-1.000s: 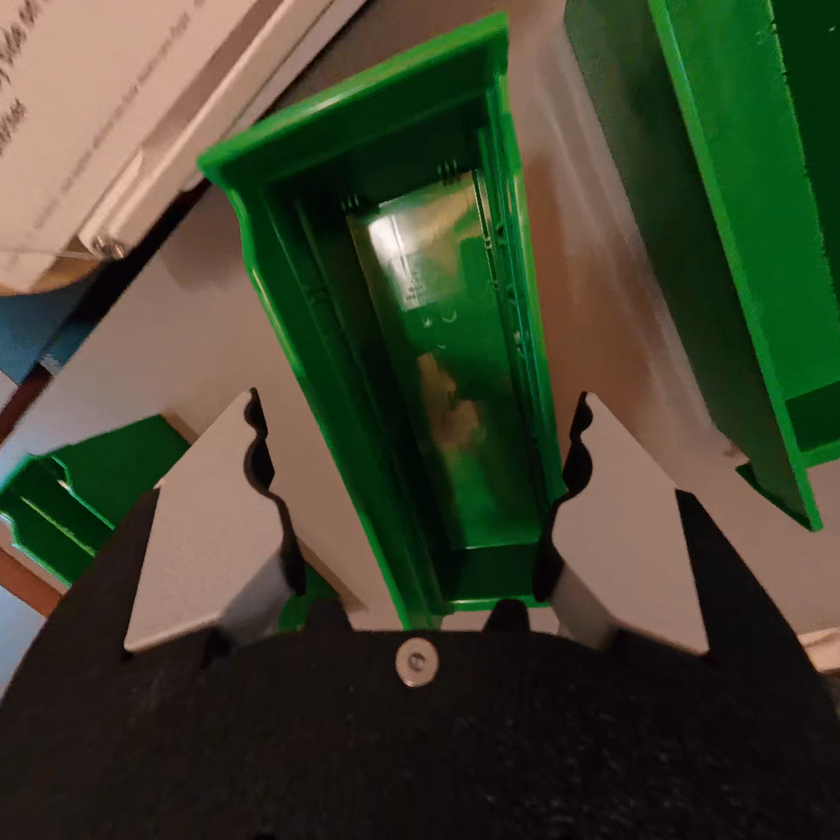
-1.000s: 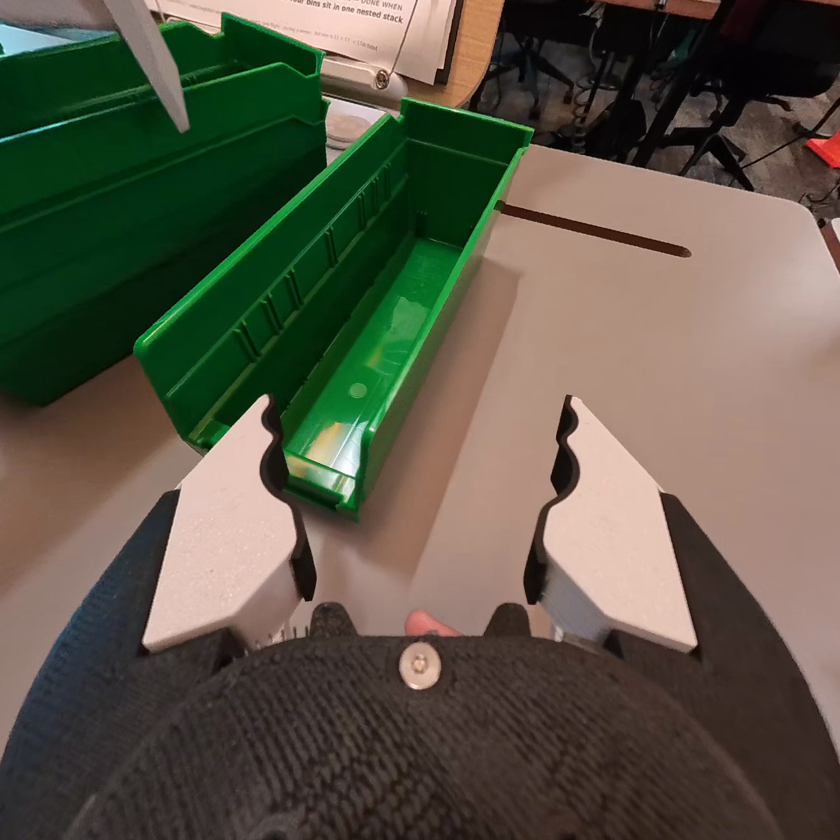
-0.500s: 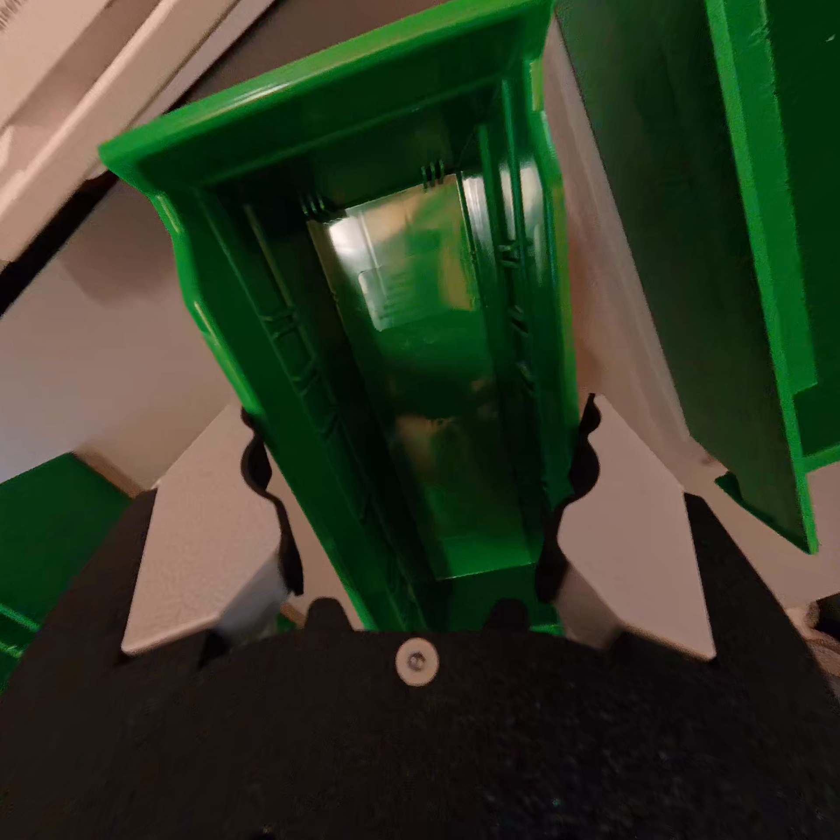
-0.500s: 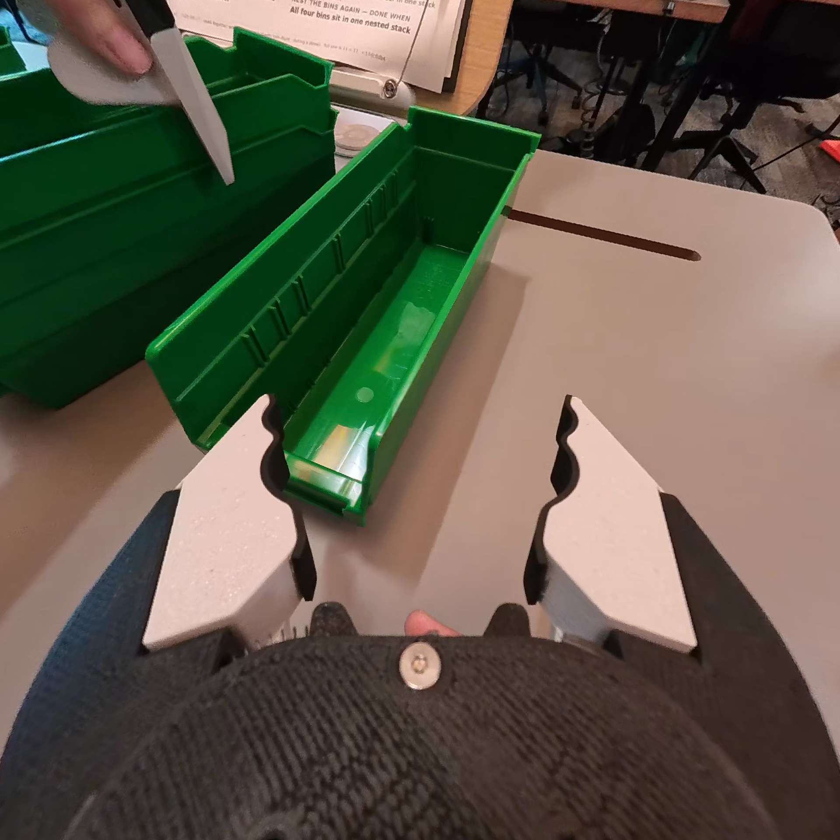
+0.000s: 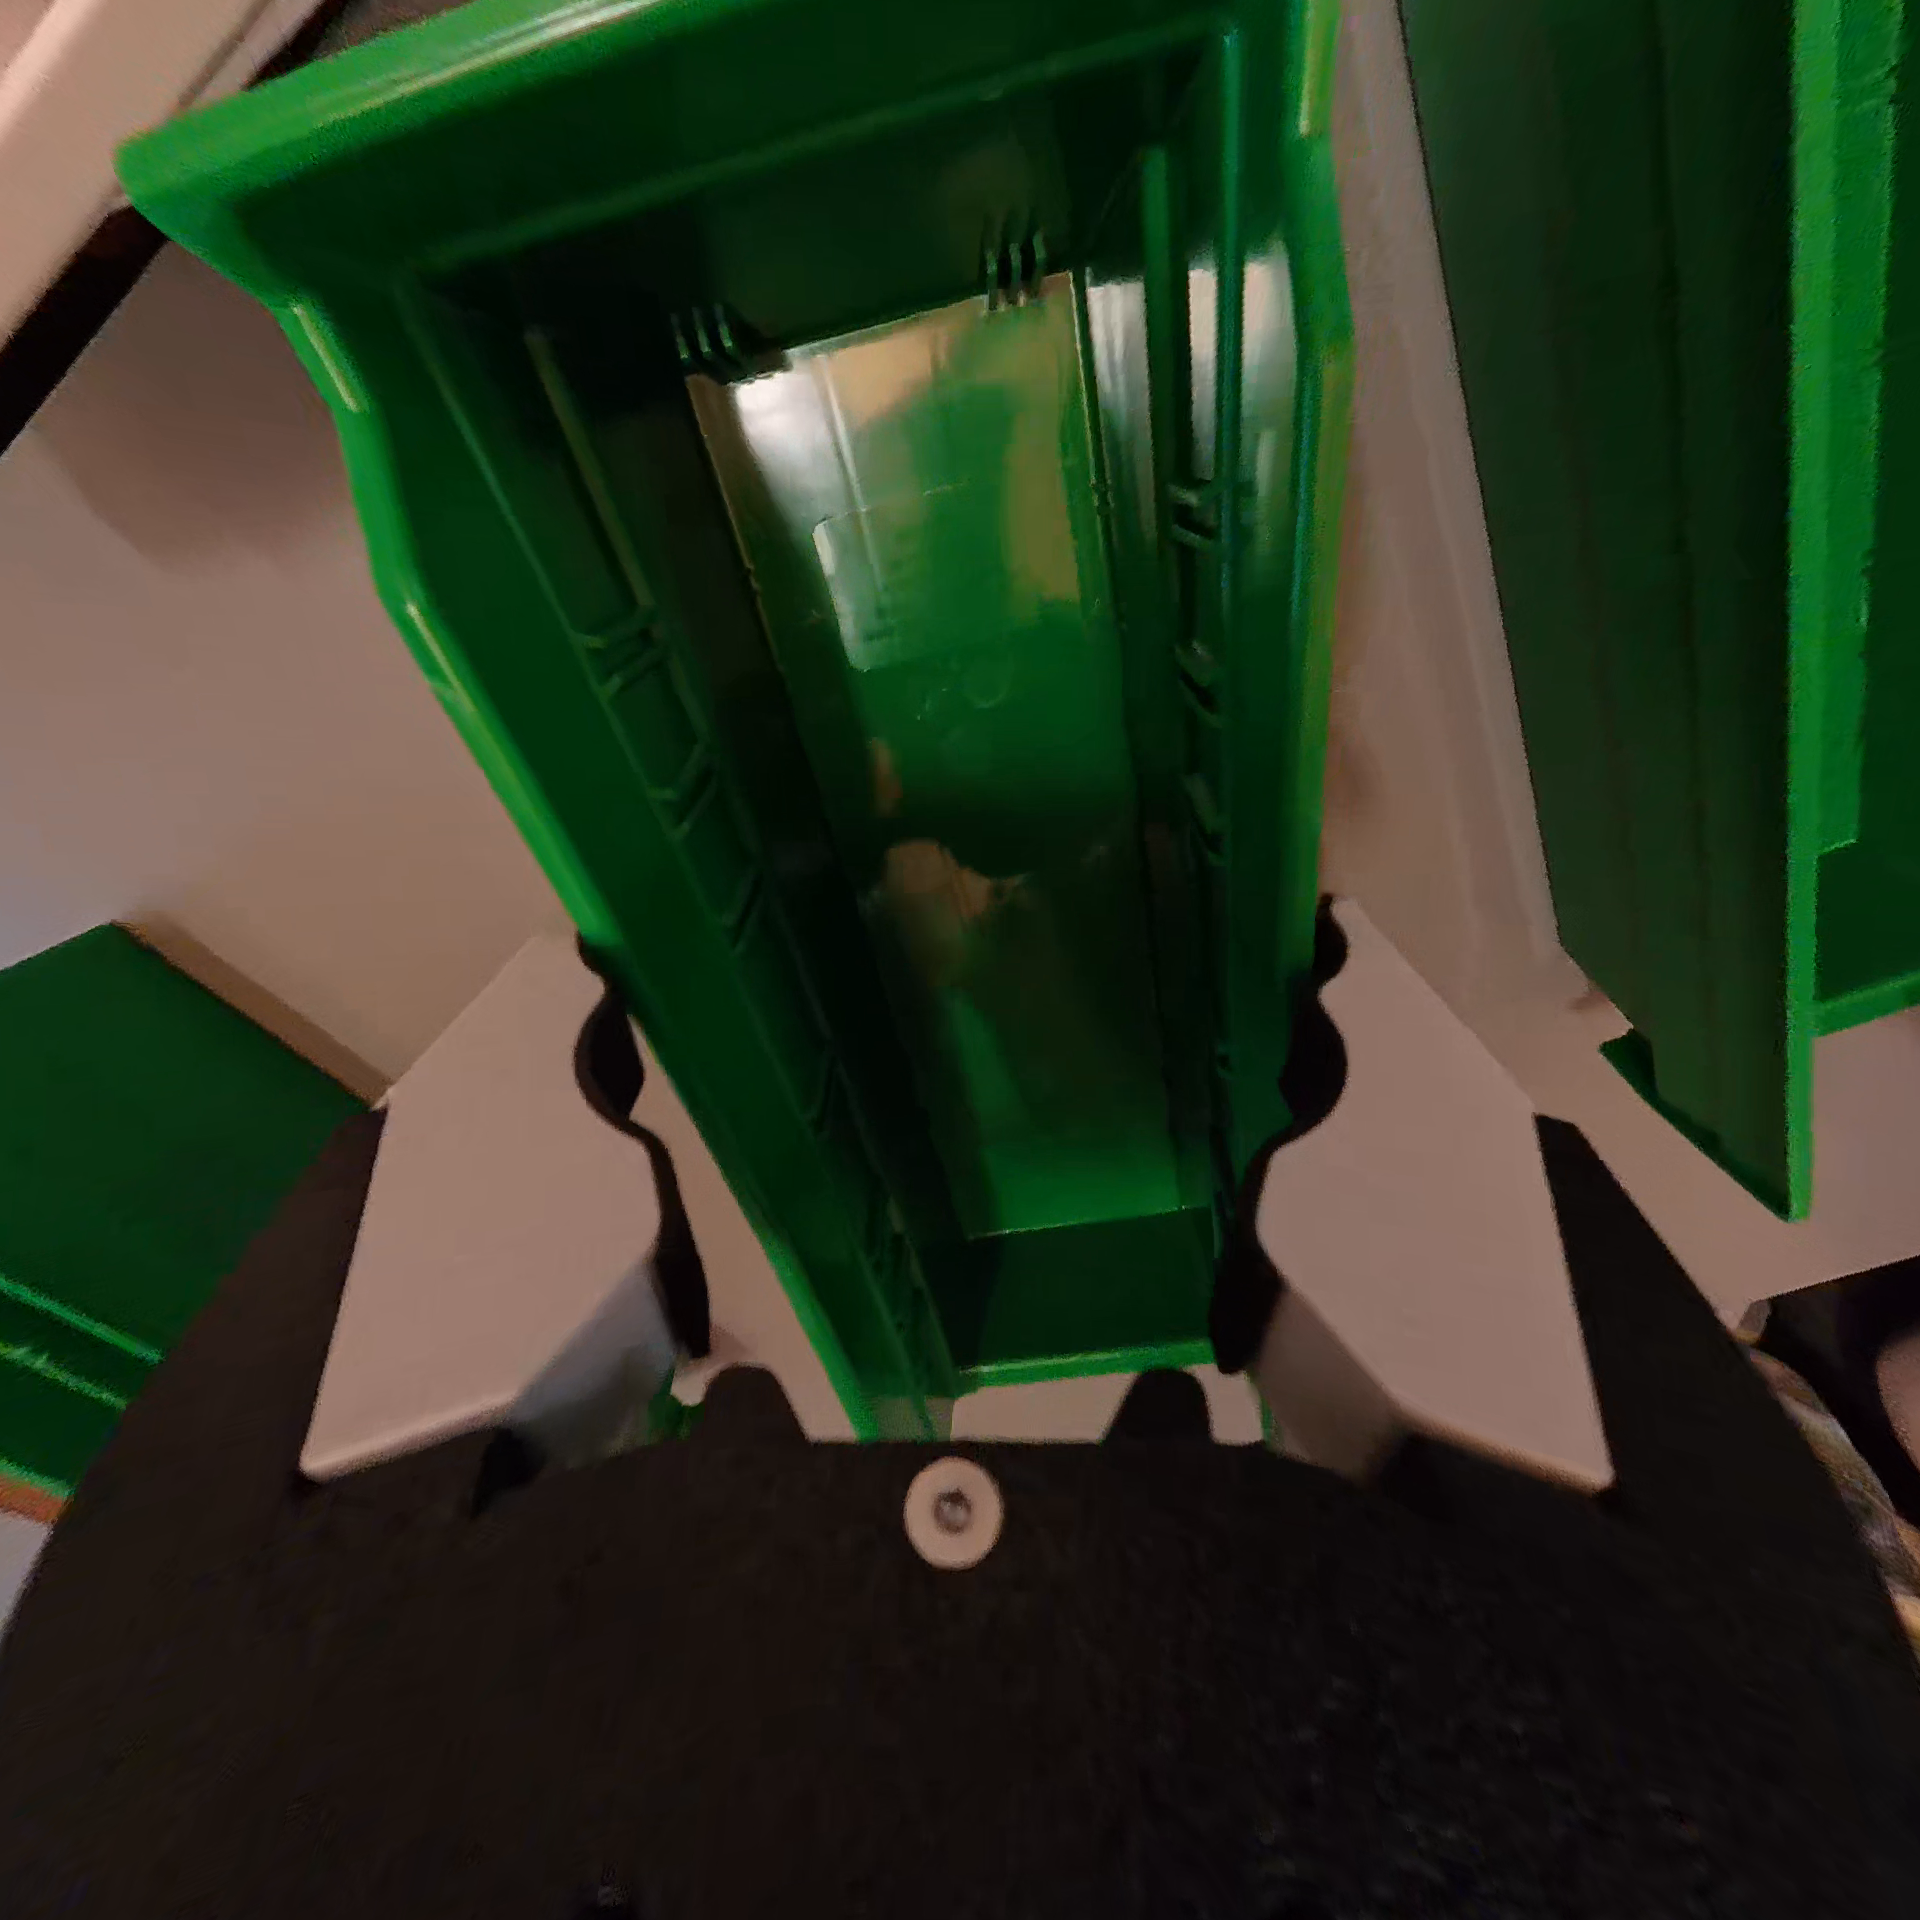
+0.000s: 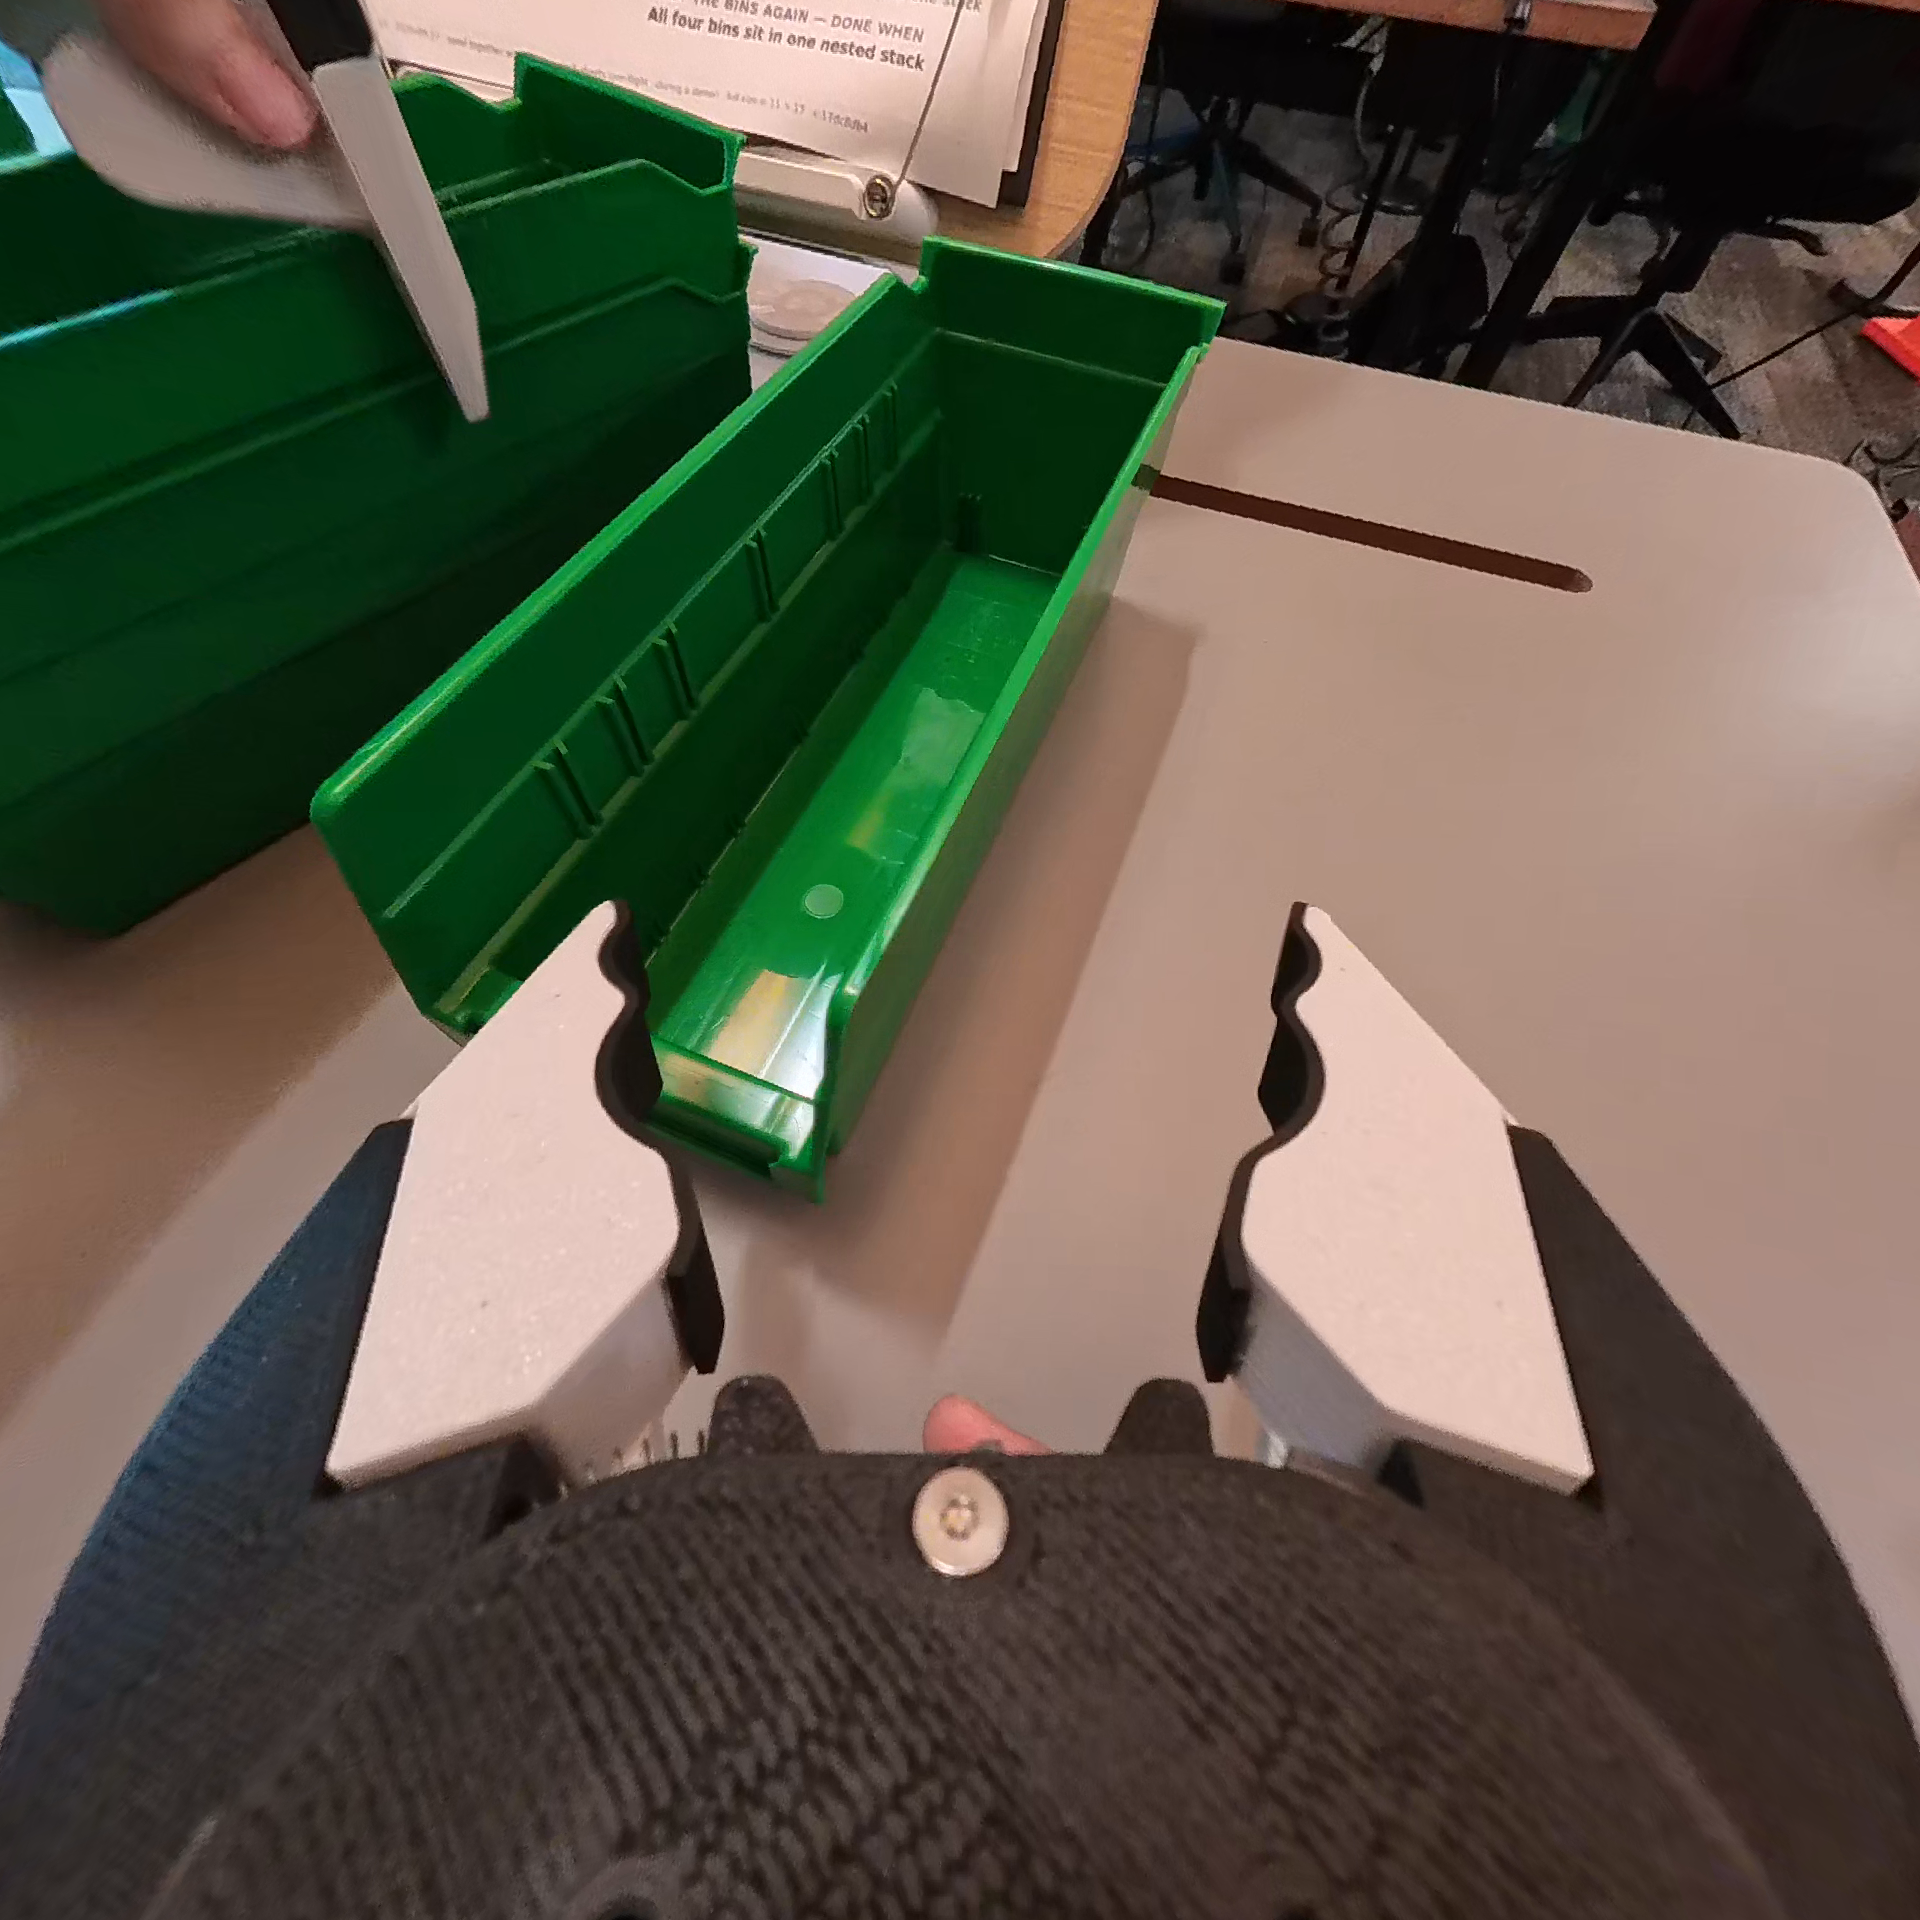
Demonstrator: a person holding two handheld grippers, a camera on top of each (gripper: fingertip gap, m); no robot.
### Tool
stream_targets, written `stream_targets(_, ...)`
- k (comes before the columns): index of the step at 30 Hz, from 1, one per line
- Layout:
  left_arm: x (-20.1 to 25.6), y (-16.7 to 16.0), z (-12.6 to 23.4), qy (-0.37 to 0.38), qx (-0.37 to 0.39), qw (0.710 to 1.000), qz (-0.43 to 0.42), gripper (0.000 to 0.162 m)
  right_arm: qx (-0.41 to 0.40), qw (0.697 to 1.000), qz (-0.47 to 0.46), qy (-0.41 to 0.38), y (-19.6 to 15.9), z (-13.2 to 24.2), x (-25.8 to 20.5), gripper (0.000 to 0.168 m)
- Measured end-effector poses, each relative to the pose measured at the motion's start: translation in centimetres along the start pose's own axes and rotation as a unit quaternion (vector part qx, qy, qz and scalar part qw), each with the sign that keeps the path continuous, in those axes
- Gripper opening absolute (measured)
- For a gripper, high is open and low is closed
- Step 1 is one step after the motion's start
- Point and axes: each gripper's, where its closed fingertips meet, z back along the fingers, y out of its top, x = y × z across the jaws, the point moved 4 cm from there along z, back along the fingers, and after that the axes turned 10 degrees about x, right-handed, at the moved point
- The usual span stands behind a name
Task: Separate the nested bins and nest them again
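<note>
The left gripper has its fingers spread wide on either side of the near end of a long, narrow green bin. The right finger's black pad lies against the outside of the bin's right wall; the left one stands just beside the left wall, and contact there cannot be told. This bin belongs to the green stack at the far left of the grey worktop, where one white finger of that gripper slants down over the stack's rim with a person's hand behind it.

A second green bin stands alone and upright on the worktop, just right of the stack and apart from it, empty, its low open end toward the camera.

The right gripper hovers over the worktop near that low end, fingers wide apart and holding nothing; its left finger overlaps the bin's near left corner in view.

A clipboard with printed sheets lies beyond the bins.
</note>
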Motion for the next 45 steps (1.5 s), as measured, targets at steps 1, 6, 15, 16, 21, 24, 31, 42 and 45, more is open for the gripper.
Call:
stream_targets(1, -0.1, 0.0, 0.3, 0.007, -0.003, 1.000, 0.000, 0.121, 0.000, 1.000, 0.000, 0.001, 0.0, 0.0, -0.1, 0.119)
stream_targets(6, -0.7, -0.4, 1.3, 0.024, -0.032, 0.999, 0.031, 0.104, -0.002, 1.000, 0.004, 0.005, 0.0, -0.1, -0.4, 0.119)
stream_targets(15, -1.1, -1.0, 3.0, -0.016, -0.025, 0.993, 0.113, 0.101, -0.001, 1.000, -0.002, 0.005, 0.0, 0.0, -0.1, 0.119)
stream_targets(16, -1.1, -0.9, 3.3, -0.018, -0.018, 0.993, 0.117, 0.099, -0.001, 1.000, -0.002, 0.005, 0.0, 0.0, -0.1, 0.118)
stream_targets(21, -1.1, -1.3, 3.8, -0.005, -0.027, 0.993, 0.114, 0.113, 0.000, 1.000, 0.002, 0.008, 0.1, 0.0, -0.4, 0.118)
stream_targets(24, -0.6, -1.3, 3.3, -0.017, -0.017, 0.994, 0.107, 0.117, 0.001, 1.000, 0.003, 0.011, 0.2, -0.1, -0.6, 0.118)
stream_targets(31, 0.3, -2.0, 1.7, -0.034, -0.038, 0.993, 0.102, 0.117, 0.001, 1.000, 0.003, 0.010, 0.2, 0.0, -0.6, 0.118)
stream_targets(42, 0.8, -1.8, 1.9, -0.035, -0.039, 0.995, 0.082, 0.118, -0.002, 1.000, 0.003, 0.012, 0.0, -0.2, -0.7, 0.118)
stream_targets(45, 0.9, -1.9, 1.9, -0.032, -0.037, 0.995, 0.082, 0.118, -0.003, 1.000, 0.005, 0.013, 0.0, -0.2, -0.8, 0.118)
